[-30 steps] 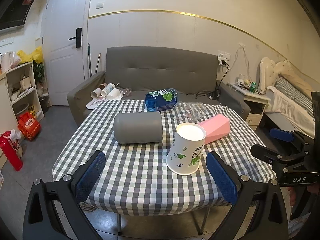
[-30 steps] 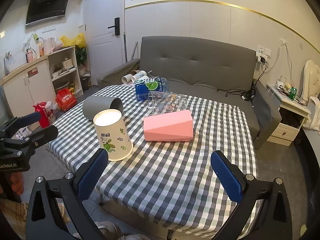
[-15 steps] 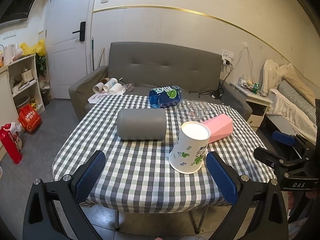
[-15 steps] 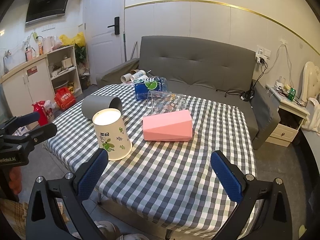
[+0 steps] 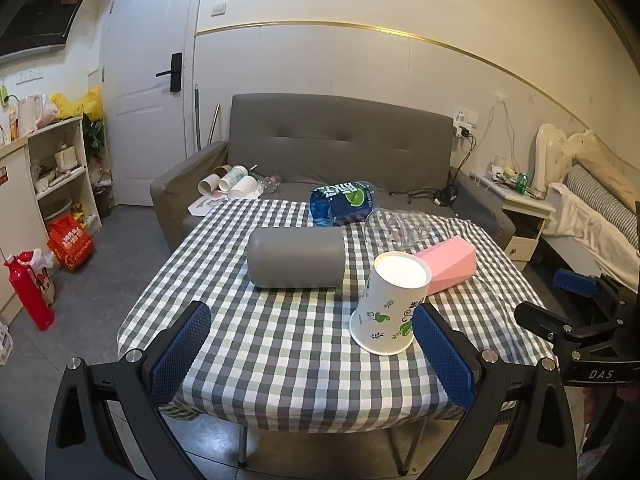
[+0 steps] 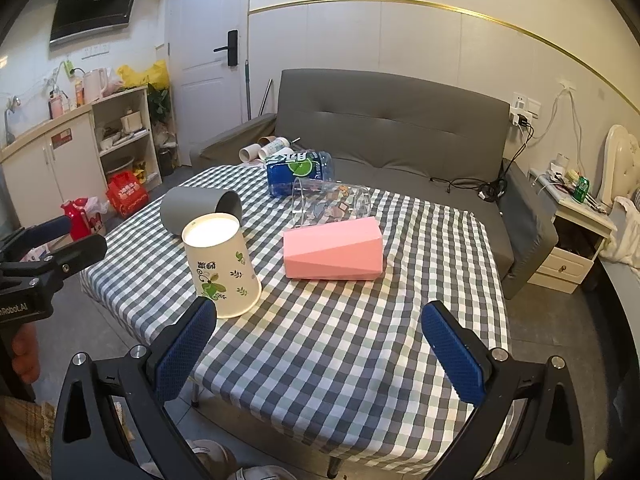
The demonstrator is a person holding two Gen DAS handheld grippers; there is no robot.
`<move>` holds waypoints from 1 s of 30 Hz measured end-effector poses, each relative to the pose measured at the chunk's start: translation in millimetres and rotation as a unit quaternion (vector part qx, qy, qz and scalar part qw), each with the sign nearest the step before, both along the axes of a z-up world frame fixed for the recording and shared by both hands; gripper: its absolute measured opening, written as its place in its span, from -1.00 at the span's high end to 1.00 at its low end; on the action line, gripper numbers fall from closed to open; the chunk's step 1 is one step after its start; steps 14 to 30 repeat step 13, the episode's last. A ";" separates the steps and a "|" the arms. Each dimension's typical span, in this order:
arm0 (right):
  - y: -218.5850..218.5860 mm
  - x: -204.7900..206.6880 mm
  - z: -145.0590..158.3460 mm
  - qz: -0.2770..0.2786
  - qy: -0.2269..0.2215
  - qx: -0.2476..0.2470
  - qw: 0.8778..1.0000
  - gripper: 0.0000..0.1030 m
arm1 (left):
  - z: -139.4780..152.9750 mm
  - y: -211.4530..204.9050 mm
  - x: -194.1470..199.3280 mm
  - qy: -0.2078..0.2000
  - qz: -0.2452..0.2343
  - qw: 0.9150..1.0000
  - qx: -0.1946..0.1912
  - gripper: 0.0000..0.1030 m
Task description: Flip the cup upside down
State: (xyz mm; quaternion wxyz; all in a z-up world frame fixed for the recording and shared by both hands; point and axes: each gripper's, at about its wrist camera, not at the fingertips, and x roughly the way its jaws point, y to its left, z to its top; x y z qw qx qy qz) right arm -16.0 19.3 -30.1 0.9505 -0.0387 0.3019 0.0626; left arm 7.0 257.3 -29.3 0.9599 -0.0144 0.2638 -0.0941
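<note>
behind checkered table (image 5: 280,344), grey sofa (image 5: 340,140), white door (image 5: 144,80)

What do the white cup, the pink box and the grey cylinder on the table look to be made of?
Cup: likely paper, matte white with printed green leaves and a thin rolled rim. It already stands mouth-down. Pink box: smooth and faceted with crisp edges, probably plastic, though card is possible. Grey cylinder: hollow, open at one end in the right view, dull even finish; plastic or silicone, hard to tell.
</note>
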 end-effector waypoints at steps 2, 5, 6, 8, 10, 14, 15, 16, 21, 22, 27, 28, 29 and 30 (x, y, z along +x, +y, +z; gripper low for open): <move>-0.1 -0.3 0.0 0.000 -0.001 0.000 1.000 -1.00 | -1.0 -0.5 0.5 0.003 -0.002 1.000 0.002 -1.00; 0.0 0.1 0.0 0.000 0.000 0.000 1.000 -1.00 | -1.5 -1.8 0.2 0.005 -0.004 1.000 0.003 -1.00; 0.0 0.2 0.0 0.000 0.001 0.001 1.000 -1.00 | -1.4 -2.0 0.1 0.004 -0.004 1.000 0.003 -1.00; 0.4 0.4 0.1 0.001 0.001 0.001 1.000 -1.00 | -1.5 -2.0 0.1 0.004 -0.004 1.000 0.004 -1.00; 0.3 0.4 0.1 0.001 0.001 0.001 1.000 -1.00 | -1.6 -2.4 0.3 0.005 -0.002 1.000 0.005 -1.00; 0.5 0.3 -0.3 0.001 0.001 0.001 1.000 -1.00 | -1.6 -2.8 0.4 0.005 -0.004 1.000 0.004 -1.00; 0.5 0.3 -0.3 0.001 0.001 0.001 1.000 -1.00 | -1.6 -2.8 0.4 0.005 -0.004 1.000 0.004 -1.00; 0.5 0.3 -0.3 0.001 0.001 0.001 1.000 -1.00 | -1.6 -2.8 0.4 0.005 -0.004 1.000 0.004 -1.00; 0.5 0.3 -0.3 0.001 0.001 0.001 1.000 -1.00 | -1.6 -2.8 0.4 0.005 -0.004 1.000 0.004 -1.00; 0.5 0.3 -0.3 0.001 0.001 0.001 1.000 -1.00 | -1.6 -2.8 0.4 0.005 -0.004 1.000 0.004 -1.00; 0.5 0.3 -0.3 0.001 0.001 0.001 1.000 -1.00 | -1.6 -2.8 0.4 0.005 -0.004 1.000 0.004 -1.00; 0.5 0.3 -0.3 0.001 0.001 0.001 1.000 -1.00 | -1.6 -2.8 0.4 0.005 -0.004 1.000 0.004 -1.00; 0.5 0.3 -0.3 0.001 0.001 0.001 1.000 -1.00 | -1.6 -2.8 0.4 0.005 -0.004 1.000 0.004 -1.00; 0.5 0.3 -0.3 0.001 0.001 0.001 1.000 -1.00 | -1.6 -2.8 0.4 0.005 -0.004 1.000 0.004 -1.00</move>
